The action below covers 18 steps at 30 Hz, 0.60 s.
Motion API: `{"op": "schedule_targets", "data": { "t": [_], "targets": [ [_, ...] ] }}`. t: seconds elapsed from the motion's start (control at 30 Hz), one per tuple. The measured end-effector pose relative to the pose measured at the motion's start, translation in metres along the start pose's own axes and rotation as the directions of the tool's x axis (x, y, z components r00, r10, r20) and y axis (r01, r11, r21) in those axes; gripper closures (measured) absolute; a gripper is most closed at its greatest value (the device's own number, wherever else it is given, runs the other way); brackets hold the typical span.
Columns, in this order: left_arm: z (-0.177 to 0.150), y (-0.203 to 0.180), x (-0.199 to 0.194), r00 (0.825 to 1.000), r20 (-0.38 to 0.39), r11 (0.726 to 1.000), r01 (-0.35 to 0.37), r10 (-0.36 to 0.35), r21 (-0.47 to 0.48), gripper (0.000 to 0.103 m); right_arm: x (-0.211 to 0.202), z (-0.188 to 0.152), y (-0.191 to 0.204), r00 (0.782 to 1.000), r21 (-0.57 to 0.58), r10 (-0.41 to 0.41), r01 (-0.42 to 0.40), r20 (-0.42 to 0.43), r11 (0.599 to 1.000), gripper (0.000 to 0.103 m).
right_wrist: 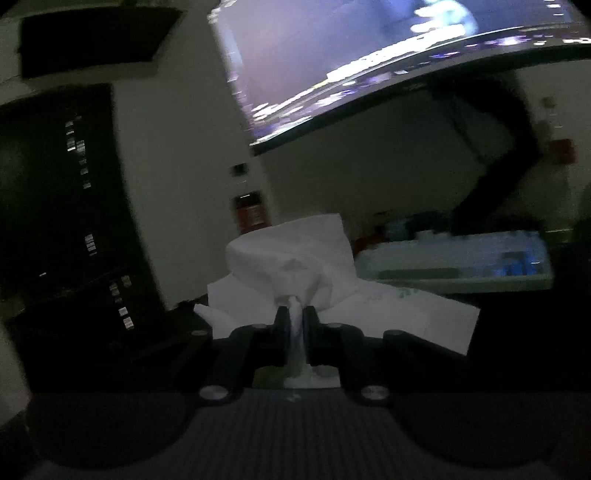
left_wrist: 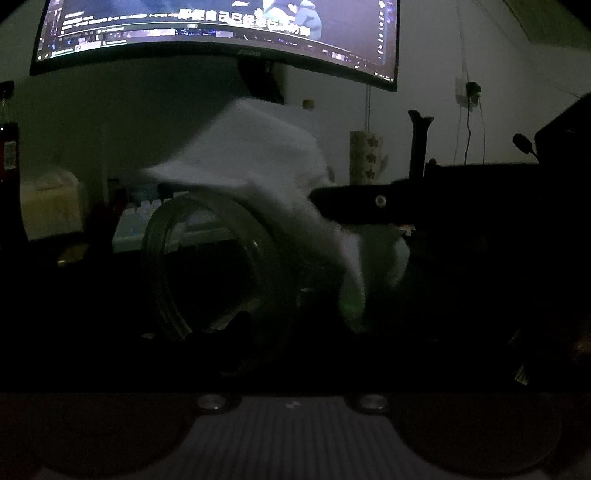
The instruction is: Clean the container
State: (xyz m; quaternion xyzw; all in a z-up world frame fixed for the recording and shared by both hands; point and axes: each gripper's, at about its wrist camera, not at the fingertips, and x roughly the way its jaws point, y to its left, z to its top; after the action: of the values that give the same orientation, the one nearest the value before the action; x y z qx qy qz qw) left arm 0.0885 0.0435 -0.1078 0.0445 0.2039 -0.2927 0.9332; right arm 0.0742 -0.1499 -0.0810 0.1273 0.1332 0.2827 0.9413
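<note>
Evidently, a clear, round plastic container [left_wrist: 218, 266] is held on its side in front of the left gripper [left_wrist: 236, 332], its open threaded mouth turned toward the left of the view. The left jaws are lost in darkness, so it cannot be told from the view whether they press on the container. A white crumpled paper tissue [right_wrist: 291, 266] is clenched between the jaws of the right gripper [right_wrist: 294, 325], which are shut tight on a pinched fold of it. In the left wrist view the same tissue is seen draped over the upper right wall of the container, with the dark right gripper reaching in from the right.

For the wiping to be done well, the container should be kept steady by the left side while the tissue is pressed flat against the wall and drawn round it, the loose bulk being kept ahead of the jaws so that hard fingertips are not scraped on the plastic. The inside probably needs the tissue pushed through the mouth afterwards.

Much is hard to make out: the room is dim, the desk [left_wrist: 461, 295] is almost black, and the container's far end is covered by tissue. A curved lit monitor [left_wrist: 221, 29] is cut off at the top, and a pale keyboard [right_wrist: 461, 266] is blurred.
</note>
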Motion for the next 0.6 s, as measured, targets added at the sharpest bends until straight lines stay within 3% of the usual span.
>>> {"op": "schedule_targets", "data": {
  "t": [0.07, 0.17, 0.4, 0.6],
  "targets": [
    [0.0, 0.0, 0.0, 1.0, 0.001, 1.0, 0.001, -0.001, 0.0, 0.06, -0.001, 0.003, -0.014, 0.997, 0.043, -0.079, 0.078, 0.019, 0.996, 0.093],
    [0.0, 0.0, 0.0, 1.0, 0.001, 1.0, 0.001, -0.001, 0.001, 0.06, -0.002, 0.003, -0.019, 0.996, 0.068, -0.087, 0.086, 0.02, 0.994, 0.093],
    [-0.003, -0.001, -0.001, 1.0, 0.003, 1.0, -0.002, 0.002, 0.012, 0.06, 0.002, -0.004, 0.015, 0.994, -0.019, 0.101, -0.102, -0.027, 0.995, 0.093],
    [-0.003, 0.002, -0.002, 1.0, 0.004, 1.0, 0.009, -0.009, 0.003, 0.06, -0.003, 0.004, -0.017, 0.998, 0.058, -0.058, 0.058, 0.013, 0.997, 0.093]
  ]
}}
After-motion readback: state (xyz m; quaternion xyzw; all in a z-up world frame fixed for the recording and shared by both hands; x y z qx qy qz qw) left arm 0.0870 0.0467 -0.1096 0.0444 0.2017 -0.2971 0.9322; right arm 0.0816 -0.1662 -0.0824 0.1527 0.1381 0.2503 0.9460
